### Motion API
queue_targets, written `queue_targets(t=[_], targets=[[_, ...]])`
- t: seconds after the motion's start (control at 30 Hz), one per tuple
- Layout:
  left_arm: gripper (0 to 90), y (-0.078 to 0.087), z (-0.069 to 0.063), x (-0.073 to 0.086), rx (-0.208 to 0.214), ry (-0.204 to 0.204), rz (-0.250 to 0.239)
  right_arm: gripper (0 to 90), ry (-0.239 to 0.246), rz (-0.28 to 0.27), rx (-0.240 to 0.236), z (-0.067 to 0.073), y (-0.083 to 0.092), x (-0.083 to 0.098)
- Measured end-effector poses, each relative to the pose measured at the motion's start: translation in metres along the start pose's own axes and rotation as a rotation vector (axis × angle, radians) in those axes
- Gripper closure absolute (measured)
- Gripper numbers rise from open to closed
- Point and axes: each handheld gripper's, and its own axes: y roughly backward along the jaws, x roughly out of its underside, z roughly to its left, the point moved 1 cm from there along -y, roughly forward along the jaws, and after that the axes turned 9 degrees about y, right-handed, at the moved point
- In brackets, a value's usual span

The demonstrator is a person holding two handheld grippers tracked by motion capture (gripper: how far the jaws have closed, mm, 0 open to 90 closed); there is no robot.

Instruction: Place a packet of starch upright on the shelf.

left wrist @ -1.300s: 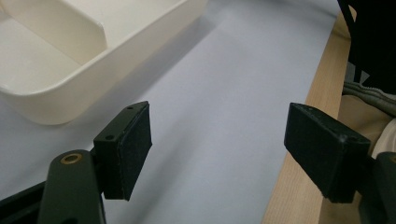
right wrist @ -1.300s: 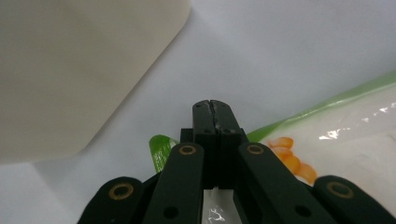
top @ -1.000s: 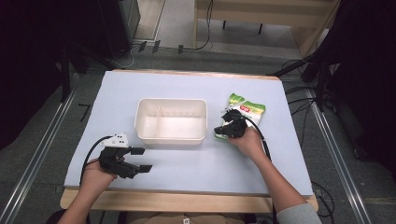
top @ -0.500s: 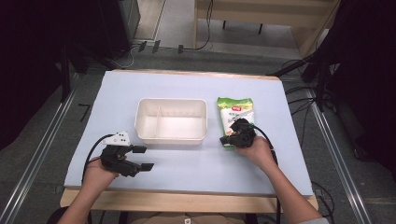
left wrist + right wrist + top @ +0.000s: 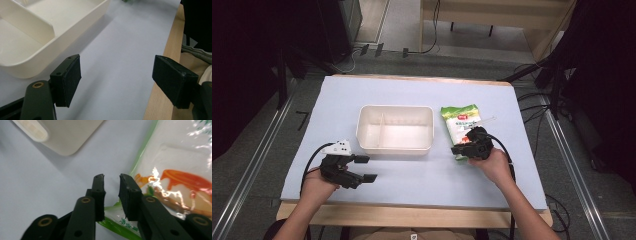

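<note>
A green and white food bag (image 5: 459, 125) with a red and orange picture lies flat on the lavender table top, just right of a white two-compartment tub (image 5: 394, 107). My right gripper (image 5: 460, 145) sits over the bag's near left corner. In the right gripper view its jaws (image 5: 111, 178) stand a narrow gap apart above the bag (image 5: 175, 170), with table showing between them. My left gripper (image 5: 366, 168) rests open near the front left of the table, nothing between its pads (image 5: 67, 80). The tub's wall (image 5: 25, 65) lies just beyond it.
The table's wooden front edge (image 5: 160, 75) runs close beside my left gripper. Cables (image 5: 314, 160) trail from both grippers. Dark equipment and metal rails flank the table.
The bag has been swung from a tilted pose farther right to lie straight and closer to the tub. My right gripper moved nearer with it. The left gripper stayed put.
</note>
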Motion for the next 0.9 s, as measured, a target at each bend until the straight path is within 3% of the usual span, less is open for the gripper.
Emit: queue_targets(t=[0.1,0.17,0.37,0.5,0.57,0.77,0.9], targets=[[23.8,-0.001,0.001,0.000,-0.001,0.004,0.003,59.6,0.036,-0.042,0.028,-0.001,0.012,-0.003],[23.8,-0.001,0.000,0.000,0.001,0.002,0.004,51.2,0.036,-0.085,0.037,-0.002,0.022,-0.006],[23.8,-0.001,0.000,-0.001,0.004,-0.006,0.010,43.1,-0.005,-0.098,0.064,-0.013,0.034,-0.005],[23.8,-0.002,0.000,-0.001,0.000,-0.002,0.014,43.9,-0.039,-0.108,0.079,-0.020,0.039,-0.005],[23.8,-0.002,0.001,-0.001,-0.011,-0.001,0.023,46.0,-0.091,-0.105,0.113,-0.030,0.043,-0.007],[23.7,-0.002,-0.002,0.000,0.004,0.003,0.017,44.8,-0.107,-0.117,0.139,-0.045,0.045,-0.014],[23.7,0.001,-0.001,0.003,-0.006,0.003,0.020,44.6,-0.154,-0.125,0.163,-0.065,0.045,-0.021]])
